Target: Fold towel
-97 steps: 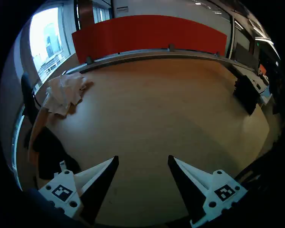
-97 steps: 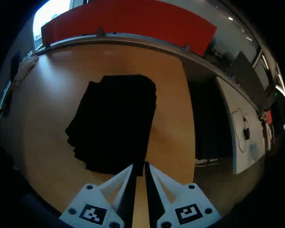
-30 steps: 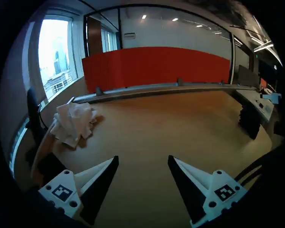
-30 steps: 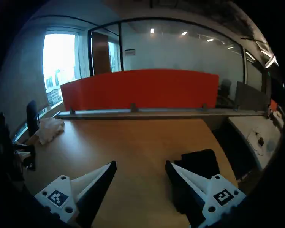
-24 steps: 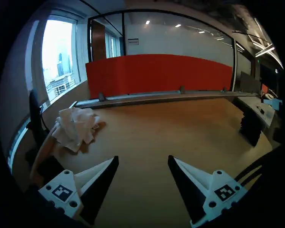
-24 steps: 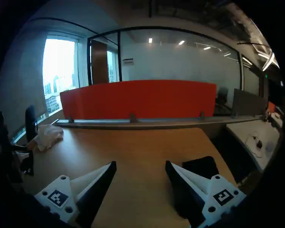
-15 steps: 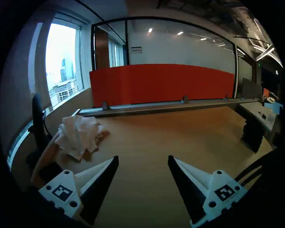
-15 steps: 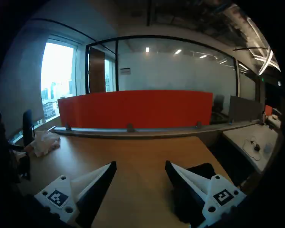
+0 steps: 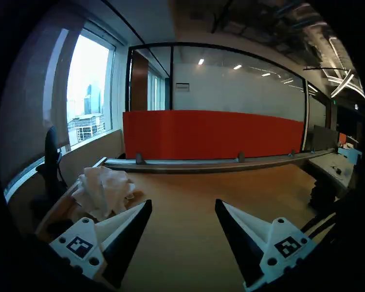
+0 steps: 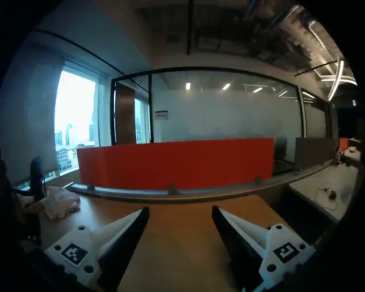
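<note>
Left gripper: released, its jaws spread wide with nothing between them, held low over the table and aimed at the red partition.
Right gripper: also spread open and empty, facing the red partition almost square on.
Table: wooden top running from under both grippers to the foot of the red partition.
Towel: white, crumpled in a heap on the table, short of the red partition's left end. It lies just ahead and left of the left gripper, not touching it, and well apart from the right gripper.
Red partition: upright along the table's far edge and closing that whole side.
Rail: grey, with small brackets, at the red partition's foot.
Left edge: runs back from the red partition's left end, with the towel heap close to it. Beyond it stand a dark chair and a bright window.
Right edge: runs back from the red partition's right end. A dark pile sits there, too dim to tell what it is.
Neighbouring desk: white, past the red partition's right end, across a dark gap.
Open room: a broad stretch of wood in front of the red partition's middle, between the towel and the dark pile.
</note>
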The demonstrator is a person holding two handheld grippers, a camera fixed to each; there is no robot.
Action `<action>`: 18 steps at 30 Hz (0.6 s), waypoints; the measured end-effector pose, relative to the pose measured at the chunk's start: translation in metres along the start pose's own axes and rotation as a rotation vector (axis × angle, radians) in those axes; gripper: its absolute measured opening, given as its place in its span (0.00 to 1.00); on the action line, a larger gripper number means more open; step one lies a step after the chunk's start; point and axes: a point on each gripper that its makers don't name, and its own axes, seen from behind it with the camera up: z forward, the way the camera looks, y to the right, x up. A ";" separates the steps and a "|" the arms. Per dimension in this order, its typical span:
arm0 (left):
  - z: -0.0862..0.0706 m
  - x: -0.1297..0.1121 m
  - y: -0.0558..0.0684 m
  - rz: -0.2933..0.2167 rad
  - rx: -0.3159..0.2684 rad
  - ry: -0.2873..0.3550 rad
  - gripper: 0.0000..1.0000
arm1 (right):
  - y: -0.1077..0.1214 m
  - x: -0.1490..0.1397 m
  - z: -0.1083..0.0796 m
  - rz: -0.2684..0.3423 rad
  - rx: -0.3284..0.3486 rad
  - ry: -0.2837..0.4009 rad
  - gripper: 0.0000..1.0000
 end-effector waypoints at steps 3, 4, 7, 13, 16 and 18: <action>0.001 0.006 -0.003 -0.005 0.005 0.026 0.96 | -0.004 0.001 0.002 -0.007 0.003 0.003 0.99; 0.002 0.008 -0.004 -0.006 0.007 0.033 0.96 | -0.005 0.001 0.002 -0.010 0.003 0.006 1.00; 0.002 0.013 -0.006 -0.006 0.012 0.054 0.96 | -0.007 0.003 0.004 -0.018 -0.002 0.013 0.99; 0.004 0.017 -0.010 -0.017 0.019 0.083 0.96 | -0.010 0.005 0.009 -0.017 -0.023 0.023 0.99; 0.005 0.017 -0.010 -0.028 0.016 0.091 0.96 | -0.014 0.005 0.011 -0.017 -0.028 0.027 0.99; 0.006 0.016 -0.010 -0.035 0.014 0.095 0.96 | -0.016 0.006 0.012 -0.019 -0.032 0.030 0.99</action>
